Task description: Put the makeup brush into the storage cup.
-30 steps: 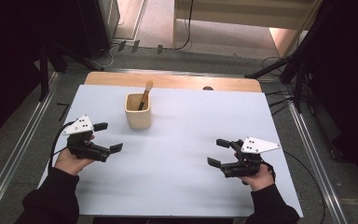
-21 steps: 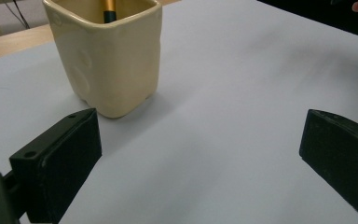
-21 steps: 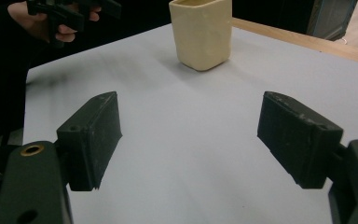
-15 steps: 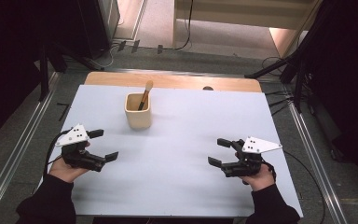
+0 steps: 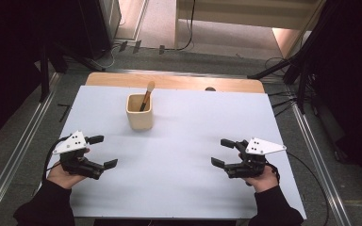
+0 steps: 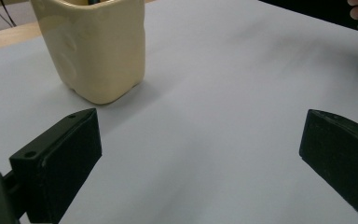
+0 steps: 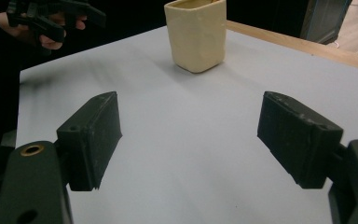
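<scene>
My left gripper (image 5: 100,151) and right gripper (image 5: 226,152) sat with jaws wide, empty — both near-side of the cup (image 5: 139,111), which held a brush (image 5: 147,94). Likely pre-approach; next move required closing toward the cup.

Cup (image 5: 139,113) on table (image 5: 193,132), far left, brush (image 5: 146,94) in it

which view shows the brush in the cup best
The high view: it looks down into the cream cup, so the brush shows leaning there, pale tip up. The left gripper view shows the cup's wall with its top cropped; the right gripper view shows the cup from the side, top cropped too.
</scene>
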`<action>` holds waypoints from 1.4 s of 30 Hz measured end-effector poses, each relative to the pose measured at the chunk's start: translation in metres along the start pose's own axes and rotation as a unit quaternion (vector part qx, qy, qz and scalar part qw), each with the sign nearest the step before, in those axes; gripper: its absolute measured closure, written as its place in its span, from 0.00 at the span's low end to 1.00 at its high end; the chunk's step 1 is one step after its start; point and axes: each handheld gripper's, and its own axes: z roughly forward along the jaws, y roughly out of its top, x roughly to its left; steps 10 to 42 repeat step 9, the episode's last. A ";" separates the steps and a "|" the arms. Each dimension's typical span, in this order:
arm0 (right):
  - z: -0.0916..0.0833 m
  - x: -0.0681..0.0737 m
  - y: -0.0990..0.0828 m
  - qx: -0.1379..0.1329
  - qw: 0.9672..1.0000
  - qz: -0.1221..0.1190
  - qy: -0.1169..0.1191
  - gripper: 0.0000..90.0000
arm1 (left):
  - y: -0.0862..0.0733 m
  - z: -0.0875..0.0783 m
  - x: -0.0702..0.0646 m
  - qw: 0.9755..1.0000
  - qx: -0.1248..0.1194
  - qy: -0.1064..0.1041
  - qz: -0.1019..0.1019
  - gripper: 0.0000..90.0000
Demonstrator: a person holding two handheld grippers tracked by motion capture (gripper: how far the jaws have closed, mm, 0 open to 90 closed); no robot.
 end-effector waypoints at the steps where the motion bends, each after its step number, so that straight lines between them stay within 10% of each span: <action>1: 0.000 0.000 0.000 0.000 1.000 0.001 0.000 0.25 | 0.000 0.000 0.000 1.000 0.002 0.001 -0.001 0.00; 42: 0.001 -0.001 0.000 -0.001 1.000 -0.001 -0.001 0.25 | -0.004 0.002 0.004 1.000 0.008 0.004 -0.010 0.00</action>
